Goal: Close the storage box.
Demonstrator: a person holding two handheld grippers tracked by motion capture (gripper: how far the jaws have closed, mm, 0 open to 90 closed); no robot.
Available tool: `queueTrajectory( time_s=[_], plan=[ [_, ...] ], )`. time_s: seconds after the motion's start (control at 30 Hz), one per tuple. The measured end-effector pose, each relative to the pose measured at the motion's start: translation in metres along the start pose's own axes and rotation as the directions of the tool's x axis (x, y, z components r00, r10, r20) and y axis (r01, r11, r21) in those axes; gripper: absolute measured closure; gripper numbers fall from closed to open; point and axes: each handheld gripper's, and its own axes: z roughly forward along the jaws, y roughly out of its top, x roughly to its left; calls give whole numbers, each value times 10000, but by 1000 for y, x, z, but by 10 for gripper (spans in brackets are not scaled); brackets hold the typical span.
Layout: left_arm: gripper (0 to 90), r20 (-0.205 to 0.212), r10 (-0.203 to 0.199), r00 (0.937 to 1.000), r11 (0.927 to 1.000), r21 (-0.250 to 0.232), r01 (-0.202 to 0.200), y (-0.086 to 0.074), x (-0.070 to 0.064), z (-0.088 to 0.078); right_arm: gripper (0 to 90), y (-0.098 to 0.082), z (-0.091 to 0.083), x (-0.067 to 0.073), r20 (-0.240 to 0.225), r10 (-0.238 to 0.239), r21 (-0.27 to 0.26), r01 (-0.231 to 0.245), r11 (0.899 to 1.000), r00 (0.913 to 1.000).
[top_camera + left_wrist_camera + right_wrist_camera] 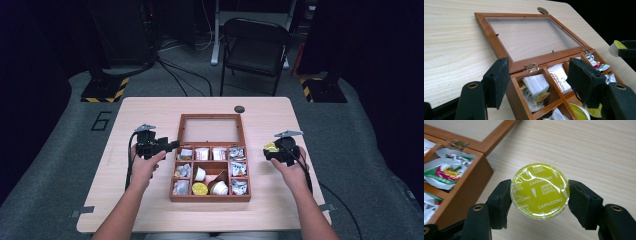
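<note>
An open wooden box (210,198) sits mid-table, its glass-paned lid (211,129) lying flat behind it. Its compartments hold tea sachets (202,153) and capsules (199,188). My left gripper (175,145) is at the box's back left corner. In the left gripper view it stands open (539,66): one pad is outside the left wall (517,100) and the other is over the compartments, neither pressing. My right gripper (540,191) is shut on a capsule (540,191) with a yellow-green "Cappuccino" foil lid. It holds the capsule over the bare table right of the box (270,147).
A small black disc (239,109) lies on the table behind the lid. A folding chair (255,45) stands beyond the far edge. Bare tabletop (150,190) runs on both sides of the box. From the left gripper view, the right gripper (626,48) shows at the far right.
</note>
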Motion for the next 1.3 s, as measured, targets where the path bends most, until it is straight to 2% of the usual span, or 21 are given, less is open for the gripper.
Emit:
queueTrajectory(
  time_s=[0.27,0.4,0.43,0.47,0.87,0.93,1.13,1.3],
  plan=[
    [342,-24,-60,10000,10000,-9,60,0,1,0,370,-4,2,-16,430,245,50,-247,9997,9988],
    [342,-35,-58,10000,10000,17,58,-1,1,0,370,-6,4,-20,564,255,113,-261,9996,9981],
    [341,-40,-33,10000,10000,20,33,-1,1,0,370,-7,4,-20,595,396,174,-407,9990,9974],
    [342,-41,-33,10000,10000,18,33,-1,1,0,370,-8,5,-22,644,275,141,-285,9995,9975],
    [342,-65,-105,9999,9999,48,105,-1,3,0,370,-15,13,-31,845,595,336,-625,9975,9946],
    [341,-60,-92,9999,9999,44,92,-1,3,0,370,-16,14,-33,872,521,352,-553,9978,9948],
    [341,-52,-90,9999,9999,55,90,-2,4,1,370,-20,18,-35,925,678,547,-731,9958,9934],
    [342,-61,-113,9999,9999,75,113,-2,4,1,370,-22,21,-37,974,570,533,-624,9966,9936]
  ],
)
